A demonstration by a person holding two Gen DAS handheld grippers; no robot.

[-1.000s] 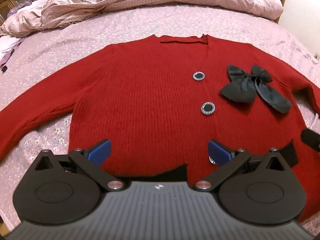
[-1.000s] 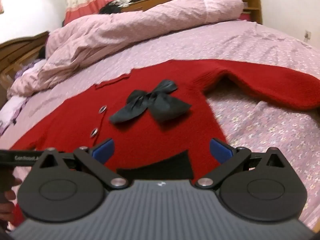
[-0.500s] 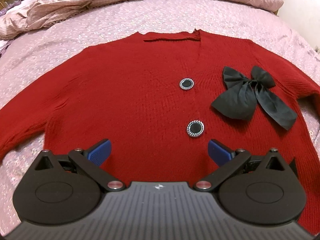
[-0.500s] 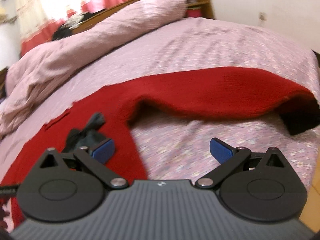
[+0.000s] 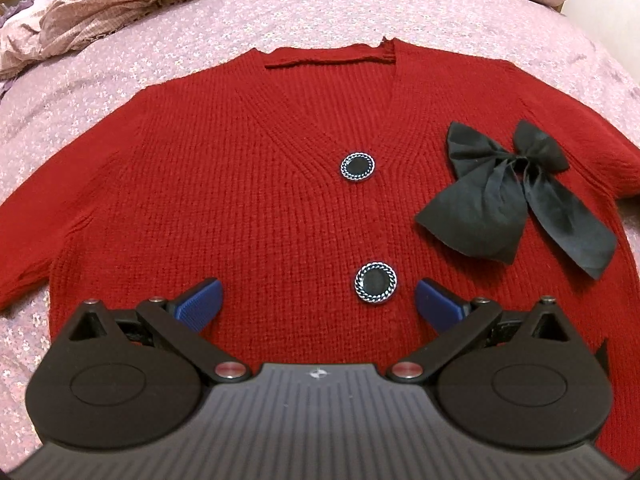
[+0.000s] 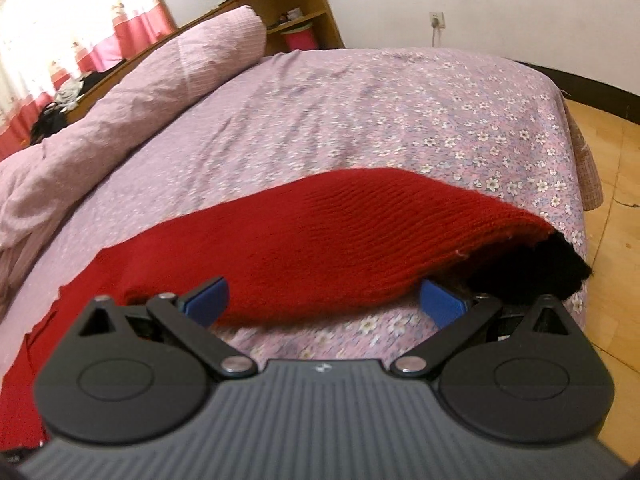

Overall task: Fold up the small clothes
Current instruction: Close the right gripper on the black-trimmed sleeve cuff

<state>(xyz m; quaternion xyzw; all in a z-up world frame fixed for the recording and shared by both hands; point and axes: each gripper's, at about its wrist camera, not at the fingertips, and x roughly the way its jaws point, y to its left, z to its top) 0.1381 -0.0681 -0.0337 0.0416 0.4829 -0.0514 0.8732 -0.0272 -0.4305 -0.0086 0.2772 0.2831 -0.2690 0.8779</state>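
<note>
A: How is the left gripper (image 5: pixel 318 300) held?

B: It is held low over the red cardigan (image 5: pixel 240 208), pointed along the bed. Its blue pads (image 5: pixel 198 305) are spread wide and nothing is gripped. A round button (image 5: pixel 376 282) is seen between them, and a second button (image 5: pixel 357 167) higher up.

A: And the right gripper (image 6: pixel 326 300)?

B: It is opened wide too, with nothing pinched. It is pointed at the red sleeve (image 6: pixel 320 248), which is stretched across the middle of the frame. The black cuff (image 6: pixel 536 272) is seen by the right pad.

A: What is seen farther out?

B: A black bow (image 5: pixel 508 200) is laid at the right of the cardigan. The cardigan is spread flat on the flowered purple sheet (image 5: pixel 100 80). A pink quilt (image 6: pixel 132 92) is bunched at the upper left.
</note>
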